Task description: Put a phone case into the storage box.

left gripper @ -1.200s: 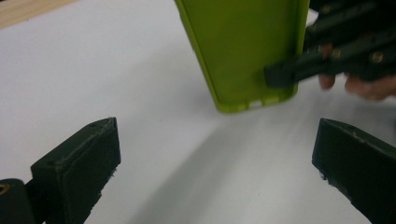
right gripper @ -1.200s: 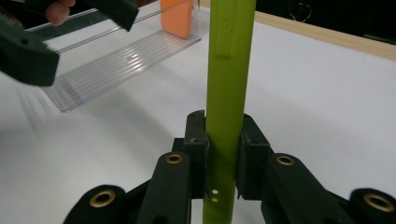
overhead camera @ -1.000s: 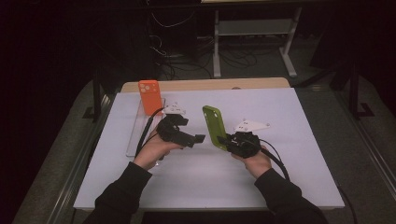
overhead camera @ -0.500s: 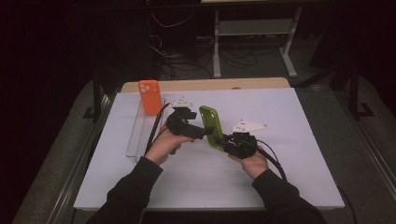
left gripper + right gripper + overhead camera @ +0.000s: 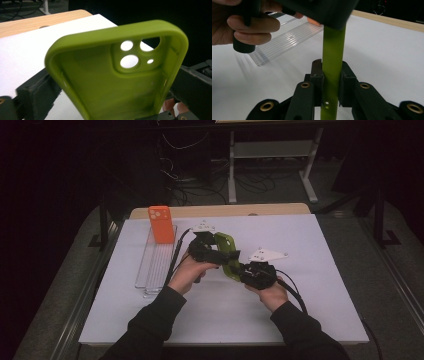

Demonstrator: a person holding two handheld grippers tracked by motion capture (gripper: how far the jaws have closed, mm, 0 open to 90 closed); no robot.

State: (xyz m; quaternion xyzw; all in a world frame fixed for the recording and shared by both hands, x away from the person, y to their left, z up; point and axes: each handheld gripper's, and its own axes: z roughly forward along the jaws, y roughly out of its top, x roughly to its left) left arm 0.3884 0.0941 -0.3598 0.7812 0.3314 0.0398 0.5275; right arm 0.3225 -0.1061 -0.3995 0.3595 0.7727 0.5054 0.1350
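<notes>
A green phone case [image 5: 226,251] stands on edge above the white table sheet [image 5: 325,285]. My right gripper [image 5: 239,269] is shut on its lower end; in the right gripper view the pads [image 5: 345,75] pinch the thin green edge [image 5: 332,47]. My left gripper [image 5: 223,254] reaches in from the left. Its wide jaws flank the case's two long sides, and the case's hollow inside with its camera holes [image 5: 112,82] faces the left gripper view. These jaws have just been closing, with the case between them, and the blurred left one stands at the case's edge.
An orange phone case [image 5: 161,224] stands upright at the far end of a clear ribbed rack [image 5: 156,262] left of both hands. The rack [image 5: 287,42] lies close behind the left hand [image 5: 249,25]. A wooden strip [image 5: 220,211] edges the table's far side.
The left hand has moved right, from beside the rack to the green case, and its jaws now flank the case. The right gripper has kept its hold while the case tilted left.
</notes>
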